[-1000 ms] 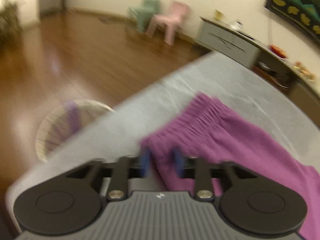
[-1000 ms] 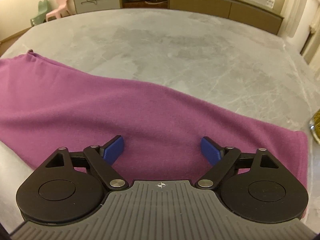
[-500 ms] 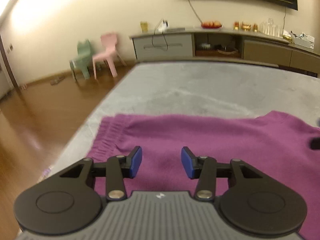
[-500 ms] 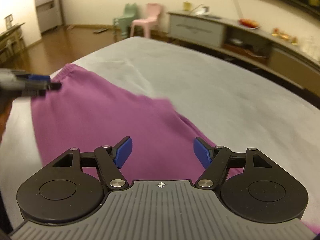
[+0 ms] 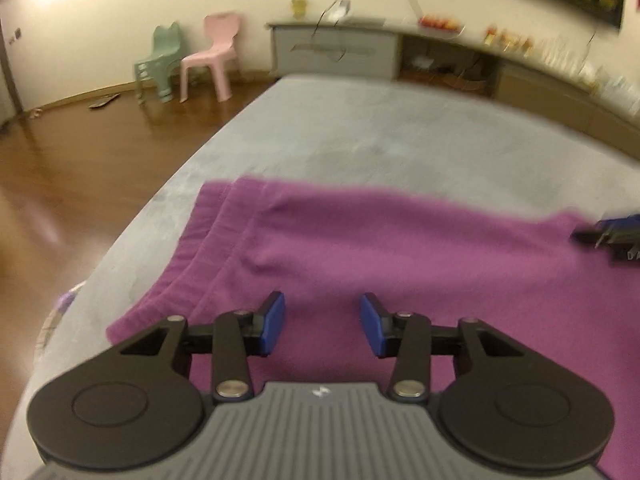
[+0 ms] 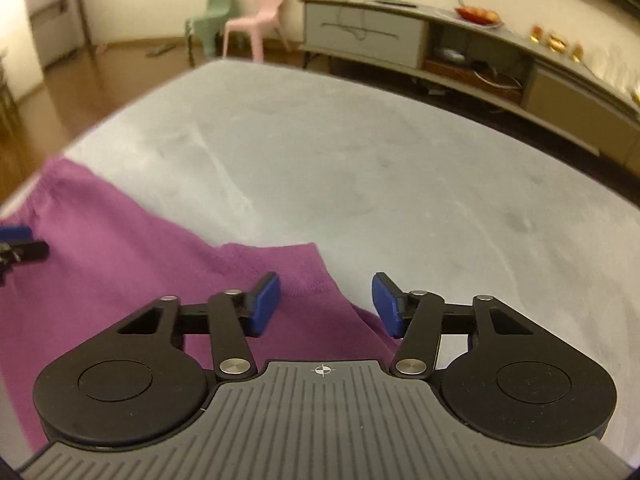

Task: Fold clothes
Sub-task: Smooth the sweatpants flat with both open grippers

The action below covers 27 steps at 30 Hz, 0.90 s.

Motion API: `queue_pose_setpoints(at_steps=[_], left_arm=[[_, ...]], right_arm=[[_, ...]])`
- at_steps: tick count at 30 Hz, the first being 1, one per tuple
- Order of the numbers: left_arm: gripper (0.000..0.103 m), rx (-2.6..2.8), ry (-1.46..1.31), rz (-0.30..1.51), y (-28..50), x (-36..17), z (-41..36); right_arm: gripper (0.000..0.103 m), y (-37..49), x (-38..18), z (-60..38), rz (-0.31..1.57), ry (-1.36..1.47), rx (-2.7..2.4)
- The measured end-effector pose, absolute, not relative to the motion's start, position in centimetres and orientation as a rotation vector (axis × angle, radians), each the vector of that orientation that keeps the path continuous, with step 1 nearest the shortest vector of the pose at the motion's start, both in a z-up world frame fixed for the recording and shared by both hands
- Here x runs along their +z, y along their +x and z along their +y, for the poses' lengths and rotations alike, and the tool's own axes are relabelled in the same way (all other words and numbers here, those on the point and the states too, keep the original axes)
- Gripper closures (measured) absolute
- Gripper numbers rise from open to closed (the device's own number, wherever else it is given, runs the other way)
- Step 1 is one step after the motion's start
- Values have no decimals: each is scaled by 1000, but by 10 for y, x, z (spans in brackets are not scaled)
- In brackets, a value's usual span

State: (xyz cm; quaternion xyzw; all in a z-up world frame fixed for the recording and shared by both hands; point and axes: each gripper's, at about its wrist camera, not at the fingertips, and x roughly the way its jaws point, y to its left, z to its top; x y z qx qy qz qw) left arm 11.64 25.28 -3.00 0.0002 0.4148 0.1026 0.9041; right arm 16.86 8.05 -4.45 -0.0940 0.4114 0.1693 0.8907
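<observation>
Purple garment lies flat on the grey worktop, filling the lower centre and right of the left wrist frame. Its gathered waistband sits at centre left, close to the worktop edge, with two layers showing there.

Left gripper, bottom centre of its frame: blue fingers spread apart, nothing between them, over the cloth beside the waistband. Contact with the cloth cannot be judged.

Right gripper, bottom centre of its frame: fingers spread apart, holding nothing. A hemmed garment corner lies between and just beyond them; the right finger is over bare worktop.

Each gripper's tip shows at the edge of the other's frame, over the garment.

Background, upper frame: pink chair, green chair, sideboard
</observation>
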Motion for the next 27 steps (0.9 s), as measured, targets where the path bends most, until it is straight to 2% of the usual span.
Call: queue_pose_setpoints(at_steps=[1,5,8,11,15,17,18,19,21,22,24,27], left_arm=[[58,225,23,850,116,-28,252],[60,239,99,824,112,-19,236],[59,118,117,756,103,-6,203],[58,-9,135,769,102,-8,161],[58,-175,157,809,102,-16,103],[57,-215,183,838,106,-24,79],[56,-206,214,847,109,-31,69],[50,-184,247,837,111,-36,64],[45,-123,271,824,117,-37,60],[46,-83,257,833,120,-36,62],[54,-30,218,836,121,-32,63],[54,-34,223,836,122,-30,57]], right_arm=[[33,174,-46,75,866,-177,341],[44,167,-24,37,862,-116,304],[33,105,-2,-17,816,-70,296],[33,33,4,-86,812,-3,279],[38,-50,-16,-199,850,40,53],[46,-72,-26,-258,863,100,-107],[46,-83,-31,-288,868,130,-187],[47,-88,-36,-309,868,160,-221],[46,-91,-44,-339,861,220,-227],[42,-92,-46,-344,858,231,-221],[43,-94,-47,-343,849,230,-198],[46,-111,-41,-334,839,240,-155]])
